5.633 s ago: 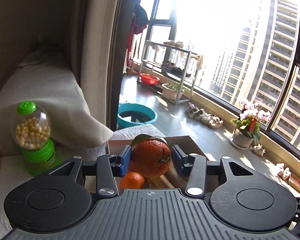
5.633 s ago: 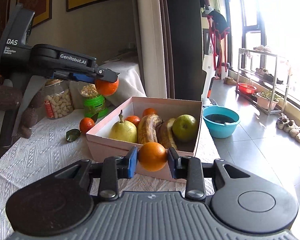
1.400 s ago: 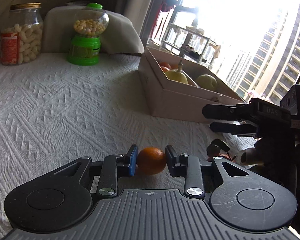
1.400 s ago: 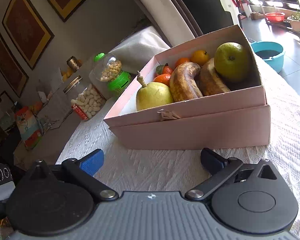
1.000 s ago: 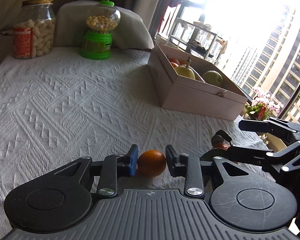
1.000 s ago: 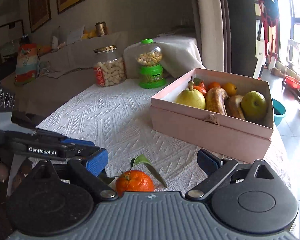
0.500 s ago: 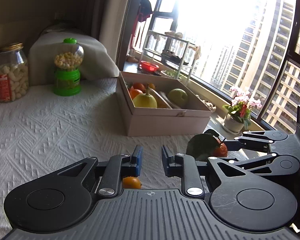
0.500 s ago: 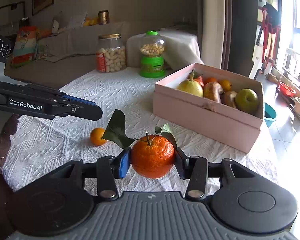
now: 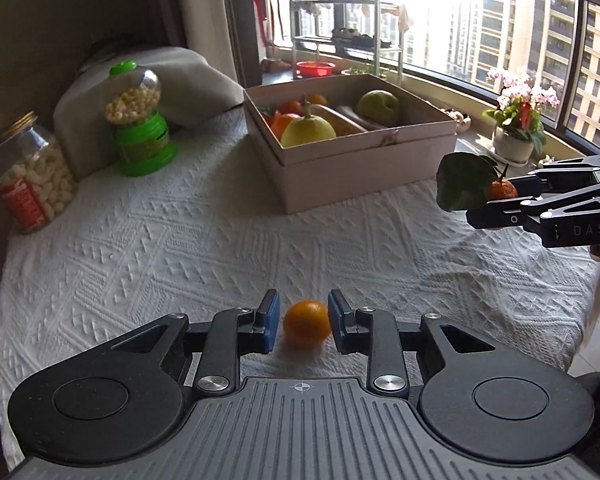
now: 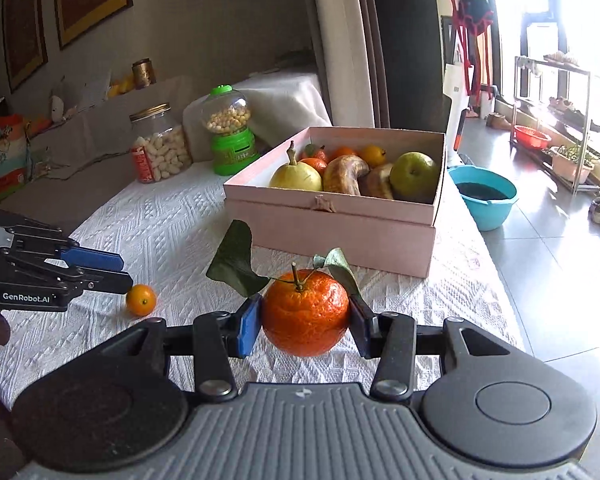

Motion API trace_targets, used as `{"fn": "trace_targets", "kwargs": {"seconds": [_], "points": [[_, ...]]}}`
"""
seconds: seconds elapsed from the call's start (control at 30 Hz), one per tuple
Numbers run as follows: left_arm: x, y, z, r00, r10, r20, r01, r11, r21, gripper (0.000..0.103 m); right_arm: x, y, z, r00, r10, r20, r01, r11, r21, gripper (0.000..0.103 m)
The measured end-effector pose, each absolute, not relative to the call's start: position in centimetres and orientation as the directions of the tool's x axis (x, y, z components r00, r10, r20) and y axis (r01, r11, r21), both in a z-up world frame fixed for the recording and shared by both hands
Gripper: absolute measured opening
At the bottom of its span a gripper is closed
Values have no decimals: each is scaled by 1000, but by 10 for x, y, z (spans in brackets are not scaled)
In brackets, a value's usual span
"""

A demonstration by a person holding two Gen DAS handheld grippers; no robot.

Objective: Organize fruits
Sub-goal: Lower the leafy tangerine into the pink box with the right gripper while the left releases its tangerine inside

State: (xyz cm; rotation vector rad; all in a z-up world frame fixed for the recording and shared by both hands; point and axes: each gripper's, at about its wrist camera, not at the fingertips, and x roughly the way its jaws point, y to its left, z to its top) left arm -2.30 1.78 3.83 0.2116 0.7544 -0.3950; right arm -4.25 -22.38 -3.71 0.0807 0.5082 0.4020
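The right gripper (image 10: 305,326) was clenched on a leafy tangerine (image 10: 305,312), held above the tabletop (image 10: 172,224) short of the pink box (image 10: 332,216). The box already held a pear (image 10: 296,178), bananas (image 10: 346,174), a green apple (image 10: 414,176) and some small oranges at the back. The left gripper (image 9: 303,326) hung over a small orange (image 9: 306,322) lying on the white cloth, its fingers (image 9: 269,326) released and set to either side of the fruit with a gap showing on each side.

To do this well, the left gripper probably needed to sink until the pads sat level with the widest part of the orange, then close gently, since round fruit on cloth could roll away from an off-centre squeeze. The tangerine likely wanted carrying over the near wall of the box and setting into the bare space in front of the pear, not dropped onto the fruit already inside.
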Motion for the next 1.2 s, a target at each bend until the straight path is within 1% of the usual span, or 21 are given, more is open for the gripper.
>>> {"fn": "trace_targets", "kwargs": {"seconds": [0.07,0.13,0.17,0.37,0.4,0.43,0.57,0.7,0.83,0.9,1.0,1.13,1.2], "points": [[-21,14,35,647,-271,-713,428,903,46,31,-44,-220,-38,792,401,-460,-366,915,169,46],[-23,11,33,648,-261,-715,431,900,63,36,-46,-218,-39,791,401,-462,-373,915,156,46],[-22,10,33,647,-256,-718,431,900,67,36,-46,-218,-40,791,398,-464,-371,916,153,46],[-11,16,24,624,-213,-752,391,918,64,36,-43,-219,-43,791,384,-476,-352,922,160,46],[-10,18,21,617,-218,-756,390,919,53,34,-44,-220,-42,794,382,-473,-350,923,158,46],[-10,20,21,623,-231,-747,390,920,42,33,-45,-220,-40,797,380,-469,-348,924,156,46],[-13,26,33,648,-323,-690,408,912,-44,32,-50,-224,-31,825,359,-437,-334,933,136,46],[4,23,66,702,-395,-592,413,903,-113,32,-50,-231,-20,849,340,-406,-318,940,122,46],[45,0,103,733,-471,-491,459,875,-154,32,-44,-237,-11,868,319,-381,-291,948,130,46],[69,-14,110,720,-513,-467,481,854,-198,33,-42,-238,-9,873,309,-377,-278,951,136,46],[102,-30,110,655,-591,-470,504,806,-311,33,-38,-238,-7,875,299,-380,-265,954,140,46],[94,-14,108,709,-563,-426,470,826,-310,33,-36,-241,-2,884,278,-375,-248,960,129,46],[83,3,101,733,-523,-434,430,851,-301,33,-31,-242,2,887,271,-374,-243,962,122,46]]}}
